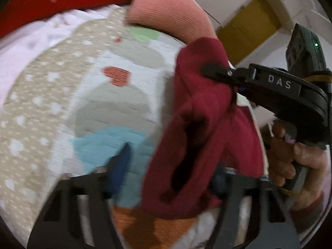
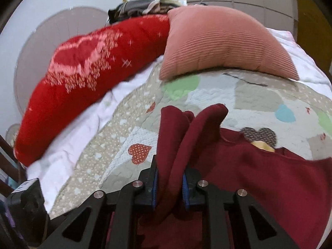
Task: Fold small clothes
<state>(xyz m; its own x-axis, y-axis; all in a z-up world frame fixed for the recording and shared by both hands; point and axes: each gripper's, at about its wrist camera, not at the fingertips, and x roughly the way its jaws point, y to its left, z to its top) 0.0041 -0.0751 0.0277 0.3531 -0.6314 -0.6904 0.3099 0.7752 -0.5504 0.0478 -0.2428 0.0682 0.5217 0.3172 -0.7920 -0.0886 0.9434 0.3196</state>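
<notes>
Fold barely underway: the dark red garment (image 2: 259, 166) is bunched and partly lifted off the heart-print quilt (image 2: 249, 97) on the bed, no clean crease yet. Right hand-held gripper (image 2: 170, 184) is clenched on a gathered ridge of it. Left hand-held gripper (image 1: 168, 172) has cloth draped between its jaws; can't tell if it's pinching, so squaring and folding all remain.

Left view's pretty smeared: the maroon garment (image 1: 199, 128) hides the left gripper (image 1: 168, 172)'s right pad, and the quilt (image 1: 62, 95) blurs out at frame left.
</notes>
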